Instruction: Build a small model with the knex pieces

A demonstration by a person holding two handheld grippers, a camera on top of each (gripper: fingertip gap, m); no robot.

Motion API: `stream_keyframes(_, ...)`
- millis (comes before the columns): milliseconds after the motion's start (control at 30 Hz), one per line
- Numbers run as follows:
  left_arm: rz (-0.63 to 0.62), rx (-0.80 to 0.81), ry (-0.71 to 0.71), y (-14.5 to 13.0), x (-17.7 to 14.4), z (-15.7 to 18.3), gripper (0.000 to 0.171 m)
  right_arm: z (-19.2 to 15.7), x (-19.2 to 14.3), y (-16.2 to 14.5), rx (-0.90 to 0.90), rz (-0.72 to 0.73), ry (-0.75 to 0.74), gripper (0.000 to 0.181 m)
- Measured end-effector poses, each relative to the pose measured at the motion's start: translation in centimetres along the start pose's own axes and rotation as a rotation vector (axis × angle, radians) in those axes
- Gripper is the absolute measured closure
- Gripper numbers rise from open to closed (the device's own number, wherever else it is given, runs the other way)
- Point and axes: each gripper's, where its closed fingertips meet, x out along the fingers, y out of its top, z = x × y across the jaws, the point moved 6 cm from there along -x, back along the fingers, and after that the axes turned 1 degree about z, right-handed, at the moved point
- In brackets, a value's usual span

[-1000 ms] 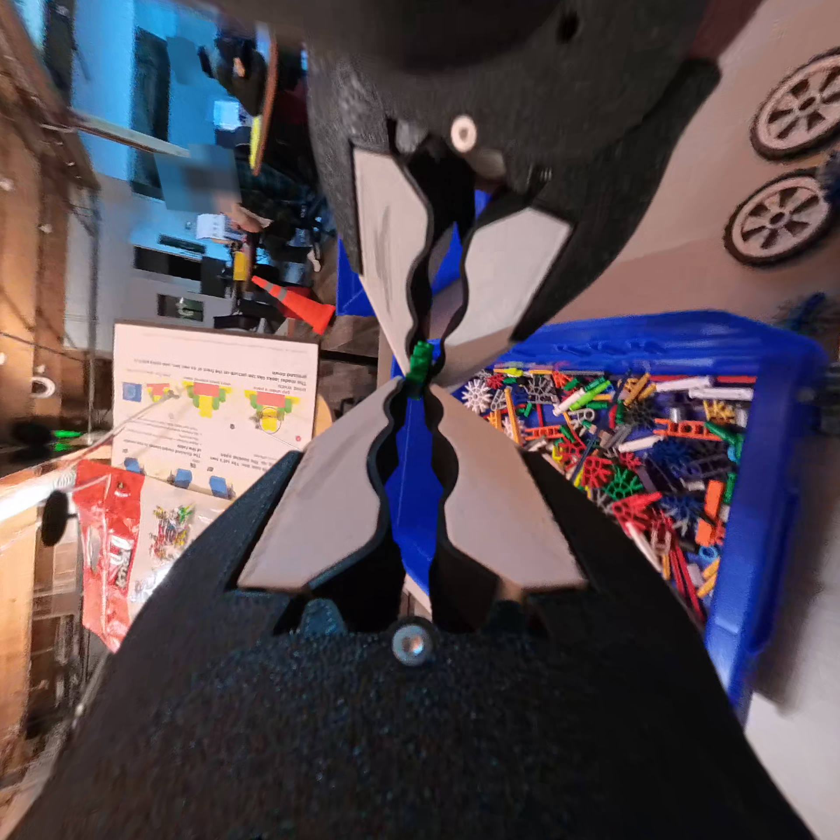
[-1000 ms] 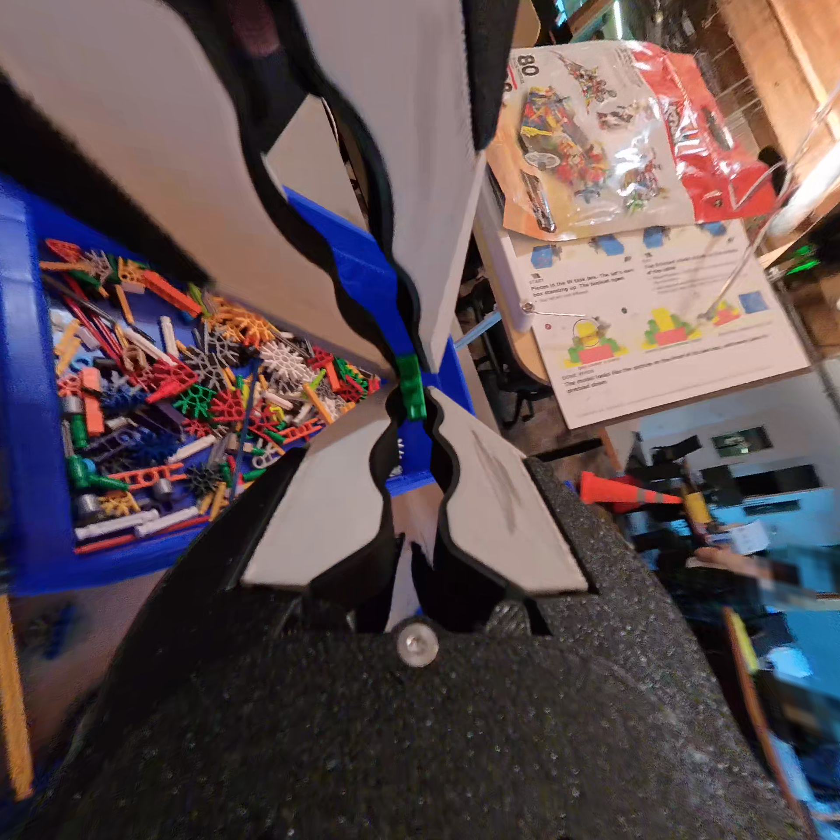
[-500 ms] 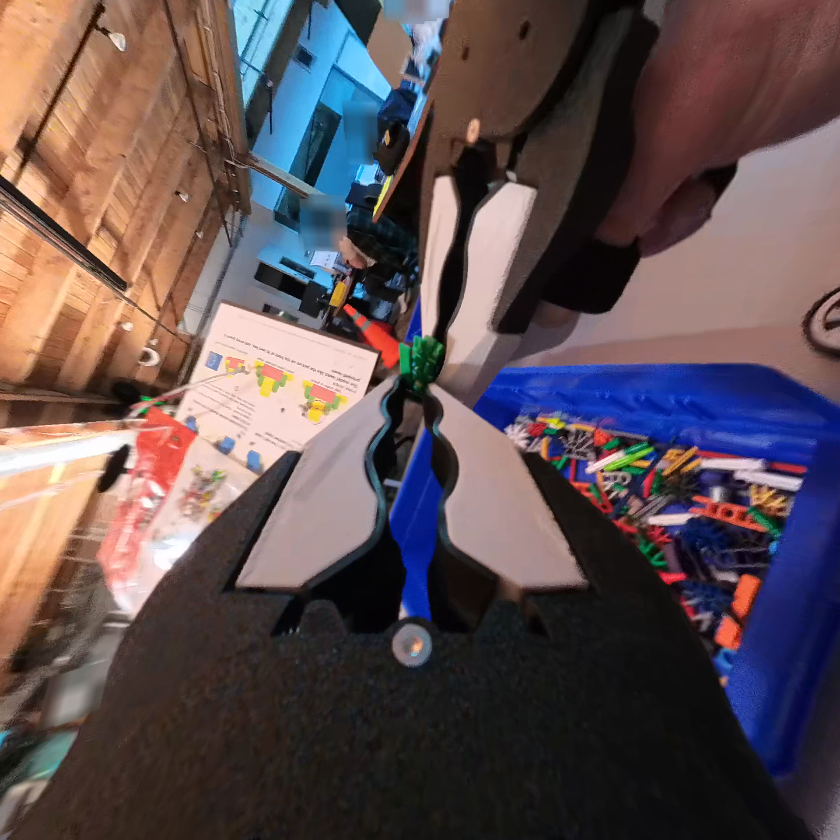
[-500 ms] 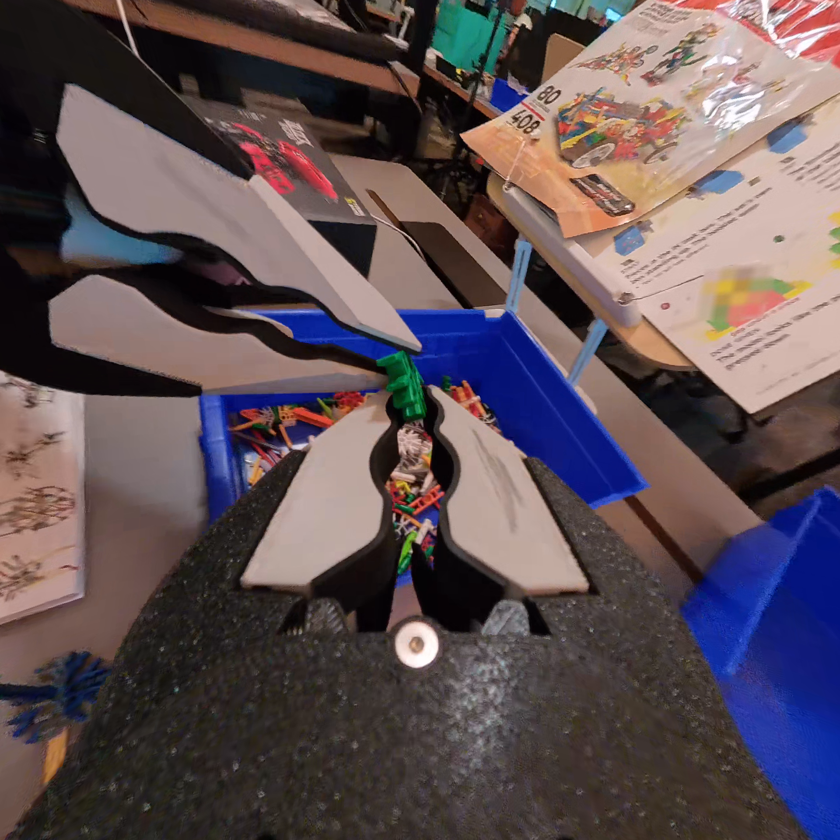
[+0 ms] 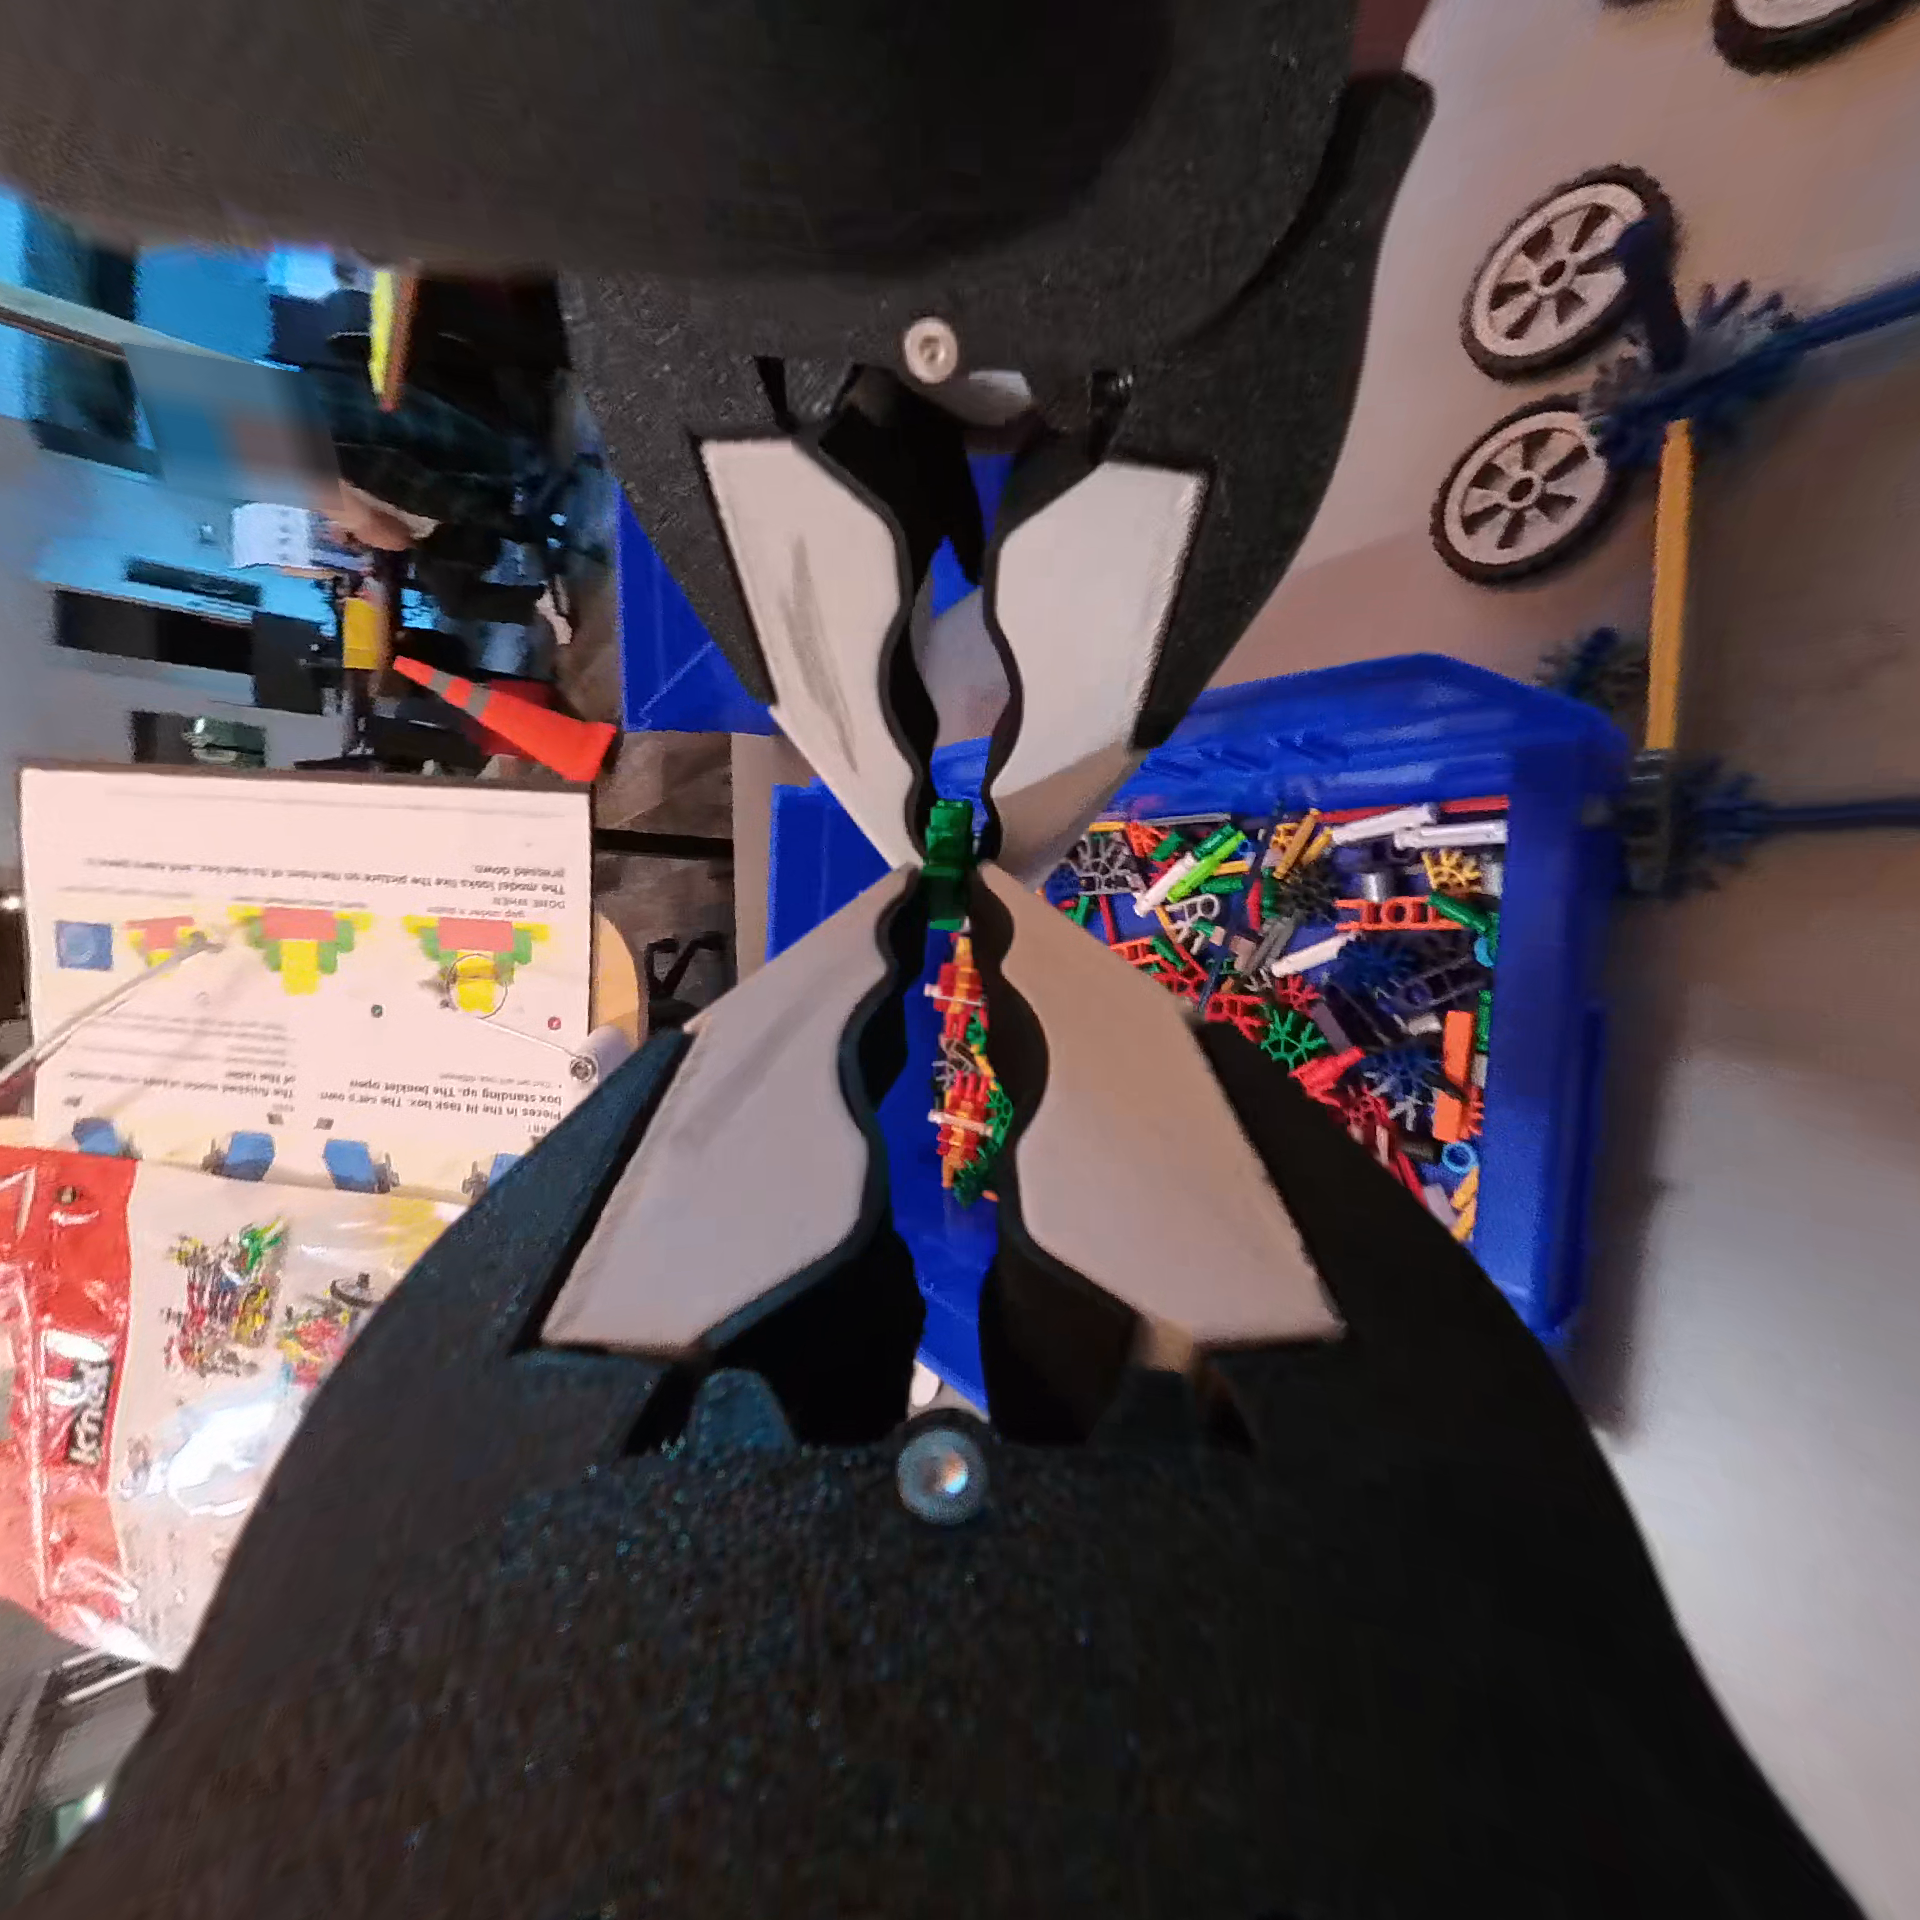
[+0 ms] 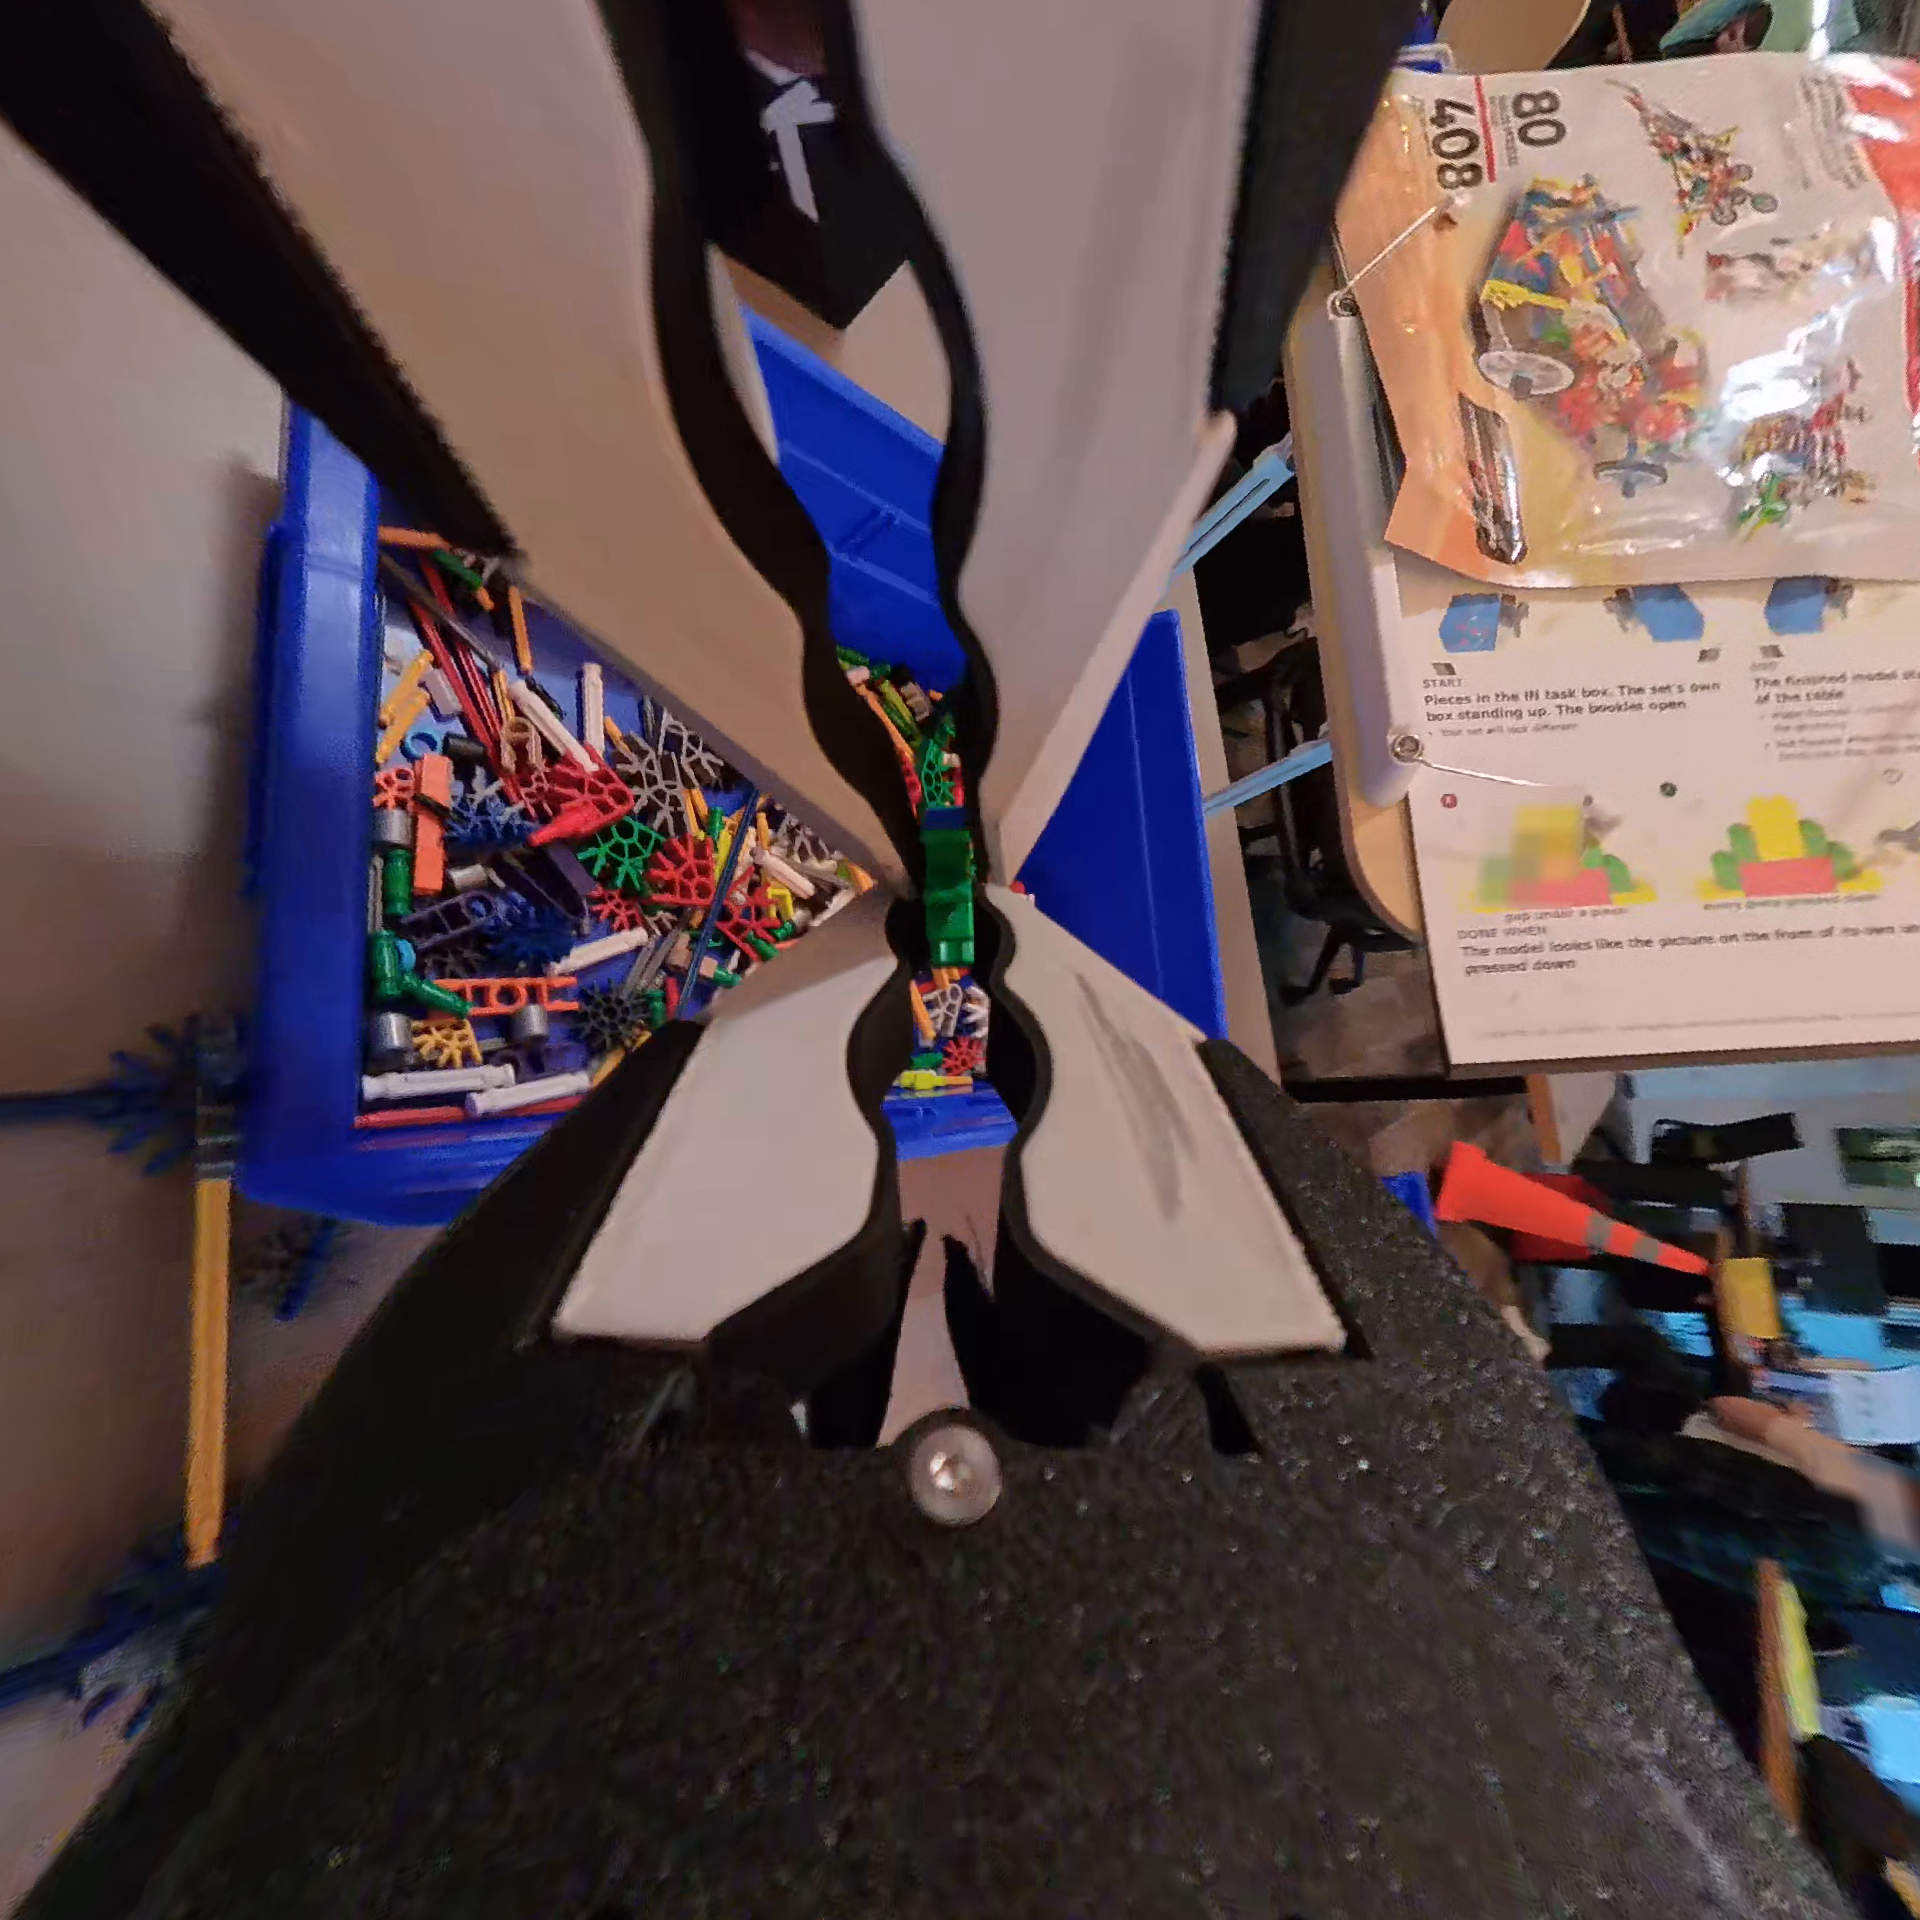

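A small green plastic construction piece (image 5: 947,862) is pinched between both grippers, which meet tip to tip above a blue bin. My left gripper (image 5: 943,896) is shut on its near end. The right gripper comes from the top of the left wrist view, its fingers (image 5: 831,634) closed on the far end. In the right wrist view my right gripper (image 6: 948,925) is shut on the green piece (image 6: 948,894), and the left gripper's fingers (image 6: 665,395) reach in from above. The blue bin (image 5: 1548,997) (image 6: 312,831) holds many loose coloured rods and connectors.
A partly built model with spoked wheels (image 5: 1553,275), blue connectors and a yellow rod (image 5: 1668,582) lies on the table beside the bin. An instruction sheet (image 5: 301,935) (image 6: 1662,831) and a bagged set picture (image 6: 1621,312) stand on a board. An orange cone (image 5: 509,717) lies beyond. Only a small space, under 4 cm, lies between the two pairs of fingers.
Both grippers swung back to face each other squarely over the bin, still holding the green piece between them. Half a second ago they met at an angle.
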Motion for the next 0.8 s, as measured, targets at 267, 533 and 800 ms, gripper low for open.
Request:
stream_keyframes(267,0.166,-0.104,0.122,0.3,-1.3,-0.4,0.167,0.9,-1.1,0.3,0.212,0.167,0.072,0.175)
stream_keyframes(533,0.550,-0.487,-0.068,-0.8,-3.5,-1.2,0.168,1.0,-2.8,1.3,0.363,0.408,0.263,0.176)
stream_keyframes(800,0.395,-0.422,-0.112,-1.3,-2.8,-1.0,0.158,0.4,-1.9,1.3,0.245,0.249,0.215,0.178)
